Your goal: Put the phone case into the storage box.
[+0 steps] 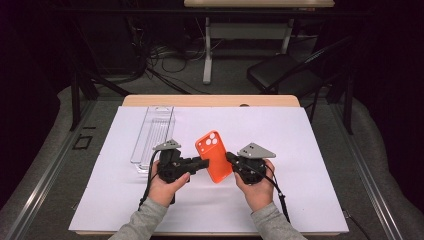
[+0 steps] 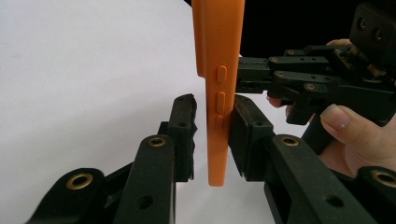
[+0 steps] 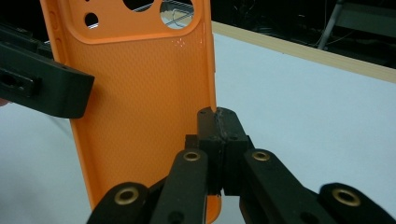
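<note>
Orange phone case (image 1: 214, 156) stands lifted off the worktop (image 1: 310, 150) at the centre of the high view, just below the middle of the frame, its camera cut-outs at the upper end and its lower end tilted toward the right. Both tools meet on it from opposite sides. The left tool (image 1: 204, 163) comes in from the left of the case, held by the left hand (image 1: 165, 186) at the lower left of centre. In the left gripper view the case (image 2: 215, 93) runs as a thin vertical edge down the middle of the frame, side buttons facing the camera, and the left tool (image 2: 212, 126) has one black pad on each face of it; the right pad sits against the case, the left pad is at most a hair off it, so whether it presses fully cannot be told.

The right tool (image 1: 230, 159) reaches the case's right edge in the high view, gripped by the right hand (image 1: 257, 187). In the right gripper view the case (image 3: 135, 107) fills the upper left of the frame, textured inner side showing, and the right tool (image 3: 217, 123) is clamped on its right-hand edge, jaws drawn nearly together.

A clear plastic tray (image 1: 154, 135) lies flat on the white sheet at the left of the case, well apart from it.
</note>
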Tool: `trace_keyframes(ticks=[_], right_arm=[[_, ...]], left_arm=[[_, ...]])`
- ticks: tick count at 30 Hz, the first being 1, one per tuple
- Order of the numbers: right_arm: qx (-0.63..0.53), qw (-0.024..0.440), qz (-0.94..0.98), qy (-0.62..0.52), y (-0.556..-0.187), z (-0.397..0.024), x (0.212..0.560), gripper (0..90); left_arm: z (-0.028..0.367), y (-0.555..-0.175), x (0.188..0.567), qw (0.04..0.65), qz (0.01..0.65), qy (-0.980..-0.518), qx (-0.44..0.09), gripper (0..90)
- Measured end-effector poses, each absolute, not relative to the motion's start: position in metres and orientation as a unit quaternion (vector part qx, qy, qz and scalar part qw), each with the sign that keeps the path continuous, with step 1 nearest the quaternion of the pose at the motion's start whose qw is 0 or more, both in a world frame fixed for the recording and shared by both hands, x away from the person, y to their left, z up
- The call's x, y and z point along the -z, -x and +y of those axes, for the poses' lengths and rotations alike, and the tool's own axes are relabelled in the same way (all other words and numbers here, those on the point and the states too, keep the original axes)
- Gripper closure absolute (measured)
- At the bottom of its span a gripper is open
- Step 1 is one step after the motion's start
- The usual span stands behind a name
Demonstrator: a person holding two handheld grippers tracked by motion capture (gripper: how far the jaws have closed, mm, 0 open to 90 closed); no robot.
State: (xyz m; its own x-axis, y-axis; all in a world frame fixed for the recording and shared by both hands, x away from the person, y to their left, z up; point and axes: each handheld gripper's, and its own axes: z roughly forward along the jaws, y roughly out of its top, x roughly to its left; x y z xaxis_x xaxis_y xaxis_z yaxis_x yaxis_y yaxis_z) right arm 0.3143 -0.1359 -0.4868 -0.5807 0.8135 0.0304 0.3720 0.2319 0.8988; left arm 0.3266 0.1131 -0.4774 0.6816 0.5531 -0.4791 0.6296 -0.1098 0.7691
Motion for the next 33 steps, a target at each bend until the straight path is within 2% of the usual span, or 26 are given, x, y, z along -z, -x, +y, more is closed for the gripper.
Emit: trace_keyframes(ticks=[5,14,33], right_arm=[[-0.477,0.230,0.751,-0.395,-0.3141,-0.1351,0.4872,89.8],[-0.476,0.227,0.752,-0.394,-0.3137,-0.1337,0.4881,89.8],[-0.477,0.226,0.753,-0.394,-0.3142,-0.1334,0.4891,89.8]], left_arm=[[0.1137,-0.3273,0.4789,0.536,0.404,-0.739,0.055,74.4],[0.1131,-0.3258,0.4791,0.537,0.410,-0.735,0.059,78.2],[0.1135,-0.3256,0.4792,0.538,0.416,-0.731,0.062,79.5]])
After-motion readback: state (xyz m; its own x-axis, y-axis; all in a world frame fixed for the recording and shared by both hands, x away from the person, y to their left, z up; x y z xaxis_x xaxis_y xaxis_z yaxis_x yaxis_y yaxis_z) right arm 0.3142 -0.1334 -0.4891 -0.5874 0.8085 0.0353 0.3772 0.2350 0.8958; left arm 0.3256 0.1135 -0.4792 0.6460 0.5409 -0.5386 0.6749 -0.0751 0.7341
